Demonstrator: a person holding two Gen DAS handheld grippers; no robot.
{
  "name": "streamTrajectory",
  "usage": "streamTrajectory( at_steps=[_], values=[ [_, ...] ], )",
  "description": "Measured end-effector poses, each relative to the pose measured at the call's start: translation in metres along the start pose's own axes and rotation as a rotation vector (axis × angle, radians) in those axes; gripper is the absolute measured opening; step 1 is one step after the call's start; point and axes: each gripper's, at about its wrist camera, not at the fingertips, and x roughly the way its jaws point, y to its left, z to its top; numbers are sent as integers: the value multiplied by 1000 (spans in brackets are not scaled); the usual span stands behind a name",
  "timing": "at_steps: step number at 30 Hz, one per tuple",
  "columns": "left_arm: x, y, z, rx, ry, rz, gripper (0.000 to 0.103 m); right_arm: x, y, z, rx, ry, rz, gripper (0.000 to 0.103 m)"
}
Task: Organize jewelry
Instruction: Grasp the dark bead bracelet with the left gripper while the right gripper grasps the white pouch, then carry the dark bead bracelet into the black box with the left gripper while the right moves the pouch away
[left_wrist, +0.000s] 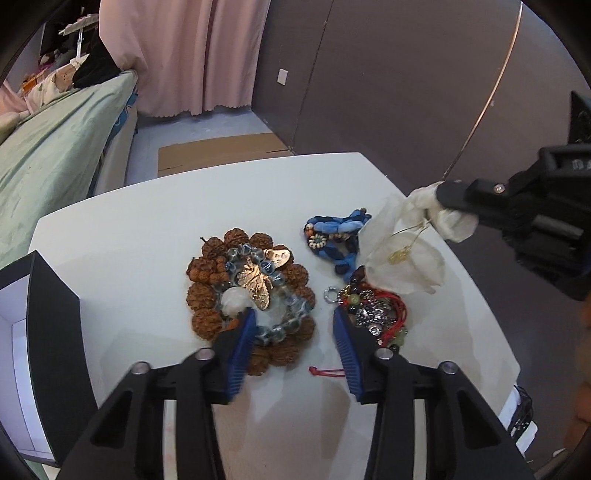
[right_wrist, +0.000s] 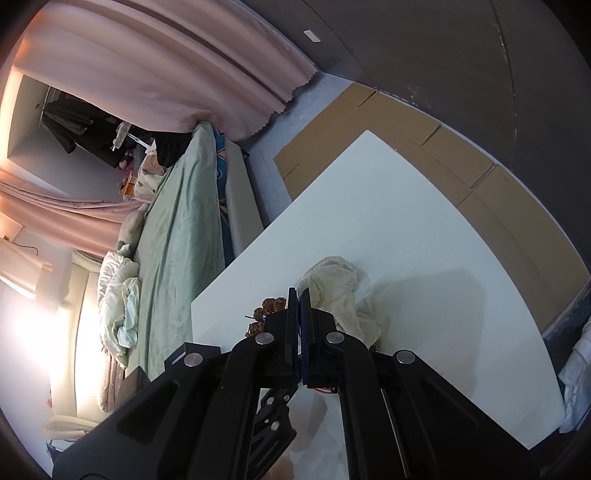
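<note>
On the white table lies a ring of brown seed beads with a clear glass bead bracelet and a gold butterfly pendant on top. A blue fabric necklace lies behind to the right. A tangle of red cord and silver charms lies at right. My left gripper is open, low over the bracelets. My right gripper is shut on a sheer white pouch with a gold chain inside, held above the table; it also shows in the right wrist view.
A black box with a white inside stands at the table's left edge. A bed with a green cover is at left, pink curtains behind, flat cardboard on the floor beyond the table.
</note>
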Motion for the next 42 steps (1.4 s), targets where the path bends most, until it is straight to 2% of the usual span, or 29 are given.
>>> streamTrajectory(
  at_steps=[1, 3, 5, 6, 16, 25, 34, 42],
  values=[
    [0, 0, 0, 6, 4, 4, 20, -1, 1, 0, -2, -1, 1, 3],
    [-2, 1, 2, -9, -4, -15, 13, -1, 3, 0, -8, -2, 2, 3],
    [-9, 4, 5, -24, -23, -19, 11, 0, 5, 0, -13, -1, 2, 3],
    [-13, 6, 7, -31, -35, -21, 7, 0, 6, -1, -15, -1, 1, 3],
    [-64, 28, 21, -110, -143, -58, 7, 4, 27, -9, -63, -15, 38, 3],
    [-113, 55, 22, -171, -228, -82, 7, 1, 58, -22, -124, -74, 145, 3],
    [-153, 95, 21, -245, -292, -41, 7, 0, 106, -44, -232, -94, 304, 3],
    [-176, 130, 14, -313, -324, 6, 7, 22, 139, -69, -296, -52, 341, 3]
  ],
)
